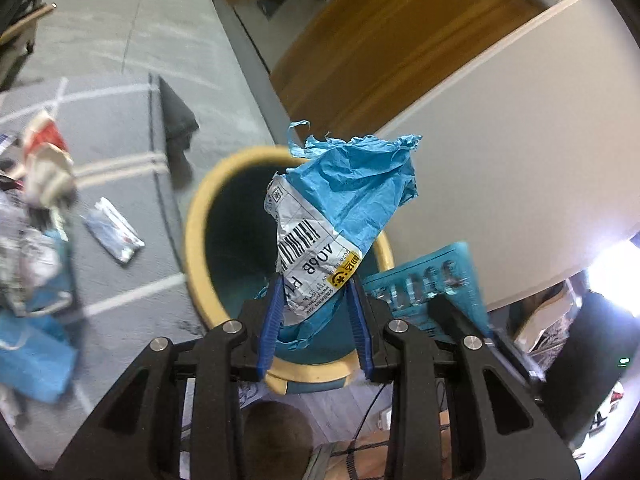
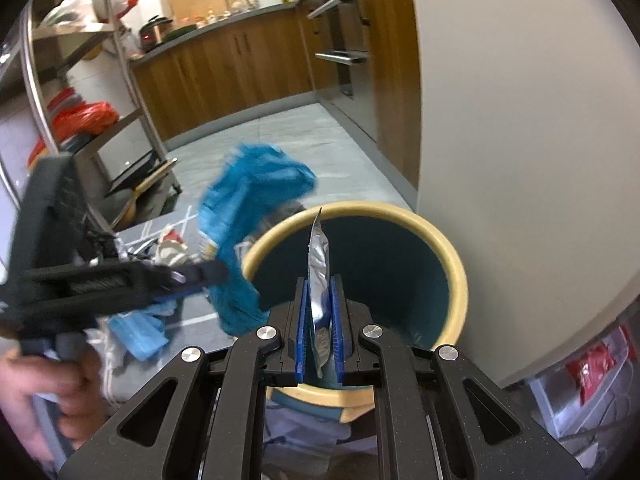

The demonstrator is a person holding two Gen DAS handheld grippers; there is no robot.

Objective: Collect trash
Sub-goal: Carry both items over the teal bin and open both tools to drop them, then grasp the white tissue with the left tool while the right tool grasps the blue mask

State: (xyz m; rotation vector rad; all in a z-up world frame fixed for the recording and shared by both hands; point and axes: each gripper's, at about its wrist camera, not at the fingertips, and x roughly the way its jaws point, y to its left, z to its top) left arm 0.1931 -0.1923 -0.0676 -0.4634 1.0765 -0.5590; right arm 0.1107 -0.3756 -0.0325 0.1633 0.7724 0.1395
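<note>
My left gripper [image 1: 316, 280] is shut on a crumpled blue mailer bag [image 1: 352, 200] with a white barcode label, held over the mouth of the teal bin with a yellow rim [image 1: 192, 240]. The bag also shows blurred in the right wrist view [image 2: 248, 216], in the left gripper [image 2: 208, 272] beside the bin's left rim. My right gripper [image 2: 319, 280] is shut on a flat silver foil wrapper [image 2: 318, 264], upright over the bin [image 2: 456, 272], whose dark inside looks bare.
More trash lies on the grey rug [image 1: 120, 128]: a small wrapper [image 1: 114, 230], a red-and-white carton [image 1: 44, 152], blue masks [image 2: 138, 334]. A white wall [image 2: 520, 120] stands right of the bin. A metal shelf rack [image 2: 120, 60] stands at left.
</note>
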